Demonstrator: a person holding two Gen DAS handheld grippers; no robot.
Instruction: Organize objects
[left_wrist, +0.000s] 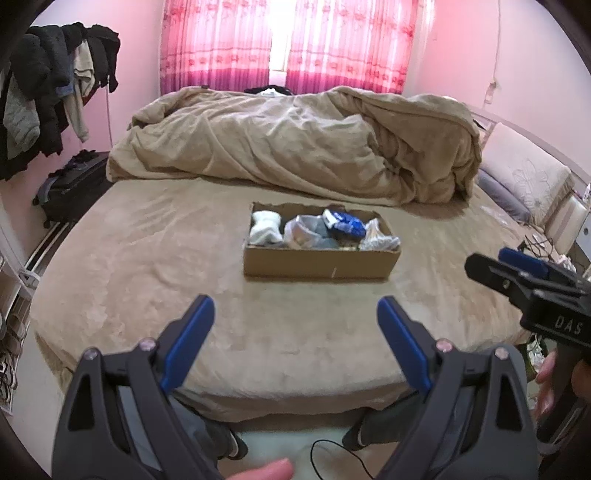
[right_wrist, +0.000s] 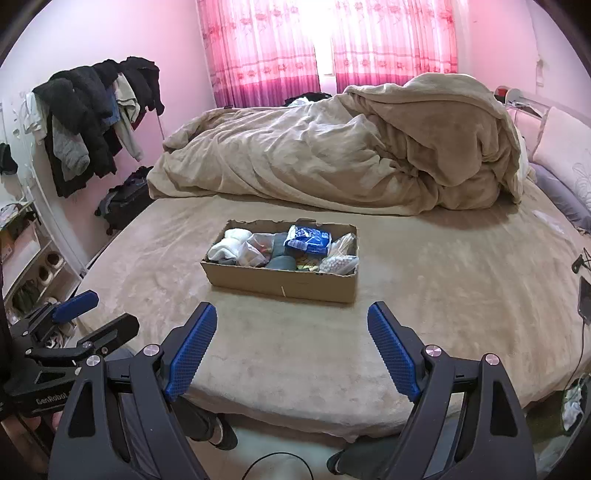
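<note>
An open cardboard box (left_wrist: 321, 263) (right_wrist: 280, 284) sits mid-bed. It holds a white cloth (left_wrist: 263, 226) (right_wrist: 229, 246) at the left, a clear plastic bag (left_wrist: 301, 232) (right_wrist: 255, 249), a blue and white packet (left_wrist: 343, 221) (right_wrist: 308, 239) and a bag of white bits (left_wrist: 378, 236) (right_wrist: 340, 260) at the right. My left gripper (left_wrist: 295, 306) is open and empty, held over the bed's near edge. My right gripper (right_wrist: 291, 312) is open and empty, also short of the box. It also shows at the right in the left wrist view (left_wrist: 517, 269).
A crumpled tan duvet (left_wrist: 295, 140) (right_wrist: 351, 151) fills the far half of the bed. Pillows (left_wrist: 524, 181) lie at the right. A clothes rack (right_wrist: 96, 118) and dark suitcase (left_wrist: 70, 188) stand at the left. A cable (right_wrist: 273, 465) lies on the floor by my feet.
</note>
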